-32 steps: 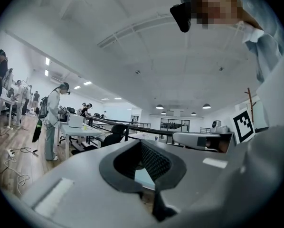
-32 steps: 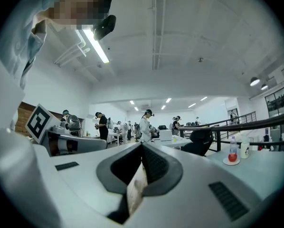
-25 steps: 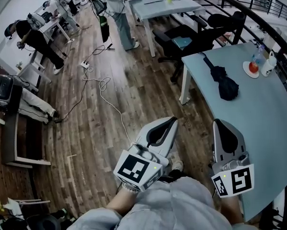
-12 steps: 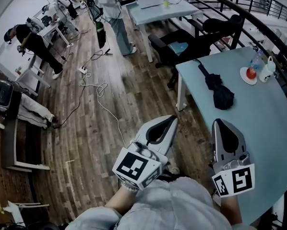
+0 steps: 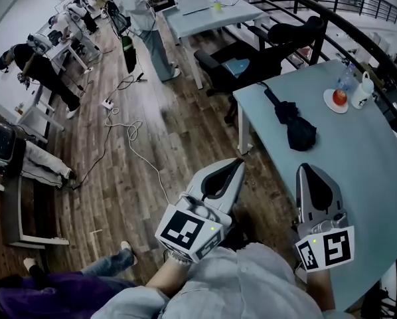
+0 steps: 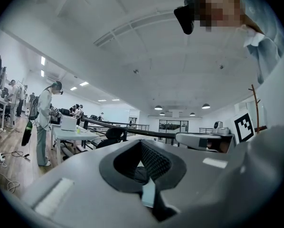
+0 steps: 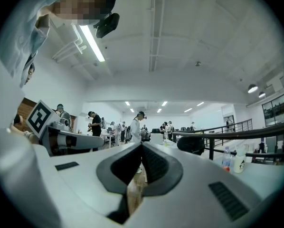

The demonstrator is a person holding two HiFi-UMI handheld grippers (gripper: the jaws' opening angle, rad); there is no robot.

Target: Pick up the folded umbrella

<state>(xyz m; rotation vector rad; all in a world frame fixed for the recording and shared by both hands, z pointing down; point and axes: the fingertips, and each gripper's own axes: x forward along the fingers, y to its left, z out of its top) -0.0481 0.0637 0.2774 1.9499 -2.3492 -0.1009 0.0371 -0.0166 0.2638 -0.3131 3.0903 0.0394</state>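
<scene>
The folded black umbrella [image 5: 291, 121] lies on the light blue table [image 5: 358, 151], handle end pointing to the far left corner. Both grippers are held level in front of the person's body, well short of it. My left gripper [image 5: 234, 163] hangs over the wooden floor left of the table, jaws shut and empty. My right gripper [image 5: 306, 169] is over the table's near part, below the umbrella, jaws closed to one point with nothing in them. In the left gripper view [image 6: 141, 141] and the right gripper view [image 7: 142, 144] the jaws meet; I cannot make out the umbrella there.
A plate with a red apple [image 5: 338, 98], a bottle [image 5: 346, 78] and a white jug [image 5: 363, 90] stand at the table's far right. Black chairs [image 5: 251, 62] are beyond the table. Cables [image 5: 129, 138] trail over the floor. People stand at desks; someone's legs [image 5: 105, 266] are at lower left.
The table and umbrella have slid left and nearer in the head view as the person walks. A person's legs came into view at lower left. Both grippers stay shut.
</scene>
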